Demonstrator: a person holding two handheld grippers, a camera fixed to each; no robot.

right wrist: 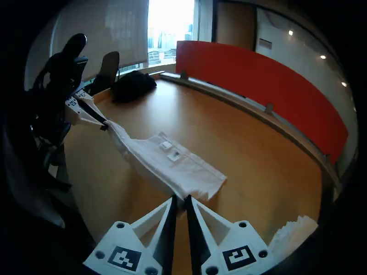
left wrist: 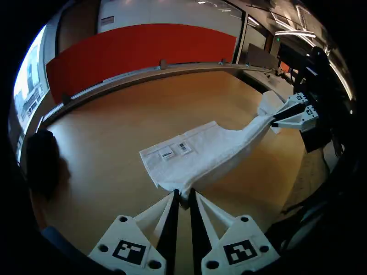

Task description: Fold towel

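A white towel (left wrist: 206, 153) with two small labels lies partly on the wooden table (left wrist: 137, 114), its near edge lifted. My left gripper (left wrist: 183, 196) is shut on the corner nearest it. At the right, my right gripper (left wrist: 274, 121) pinches the towel's other end, raised off the table. In the right gripper view the towel (right wrist: 169, 165) stretches from my right gripper (right wrist: 180, 198), shut on a corner at the bottom, up to my left gripper (right wrist: 104, 123) at the left, which holds the far end.
A red partition (left wrist: 137, 50) runs along the table's far edge. A black bag (right wrist: 133, 85) lies on the far table corner beside dark chairs (right wrist: 69, 59). A white stack of cloth (right wrist: 293, 233) sits near the right gripper. A person's dark shape (right wrist: 27, 174) stands at the left.
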